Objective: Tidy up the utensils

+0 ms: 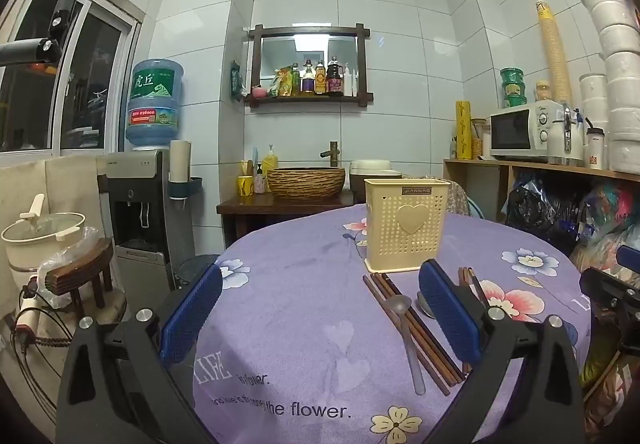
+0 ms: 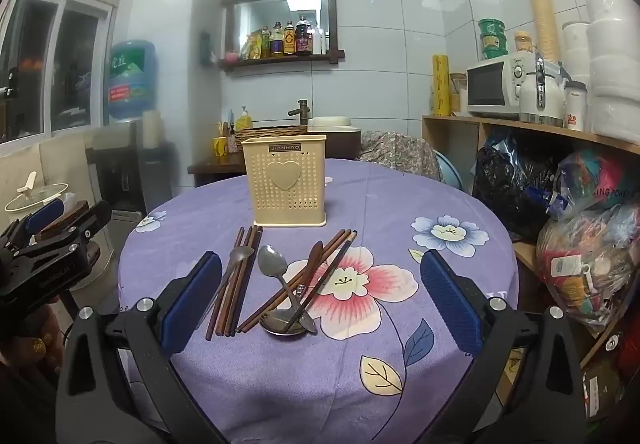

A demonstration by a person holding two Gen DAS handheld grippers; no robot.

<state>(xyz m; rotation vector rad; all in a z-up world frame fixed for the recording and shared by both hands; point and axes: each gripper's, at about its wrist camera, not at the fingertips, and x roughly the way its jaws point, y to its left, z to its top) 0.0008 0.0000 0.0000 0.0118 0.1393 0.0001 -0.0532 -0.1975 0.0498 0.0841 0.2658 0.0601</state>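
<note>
Both tools [image 1: 320,320] [image 2: 320,296] gape empty; chopsticks [image 2: 236,276] and spoons [image 2: 276,268], perhaps three, lie ahead awaiting the holder [image 2: 289,179]

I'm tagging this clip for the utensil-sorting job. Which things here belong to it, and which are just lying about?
Job:
- holder
- chopsticks
- spoons
- open left gripper
- open right gripper

Lying about:
- microwave
- water bottle
- basin
- shelf bottles
- pot
</note>
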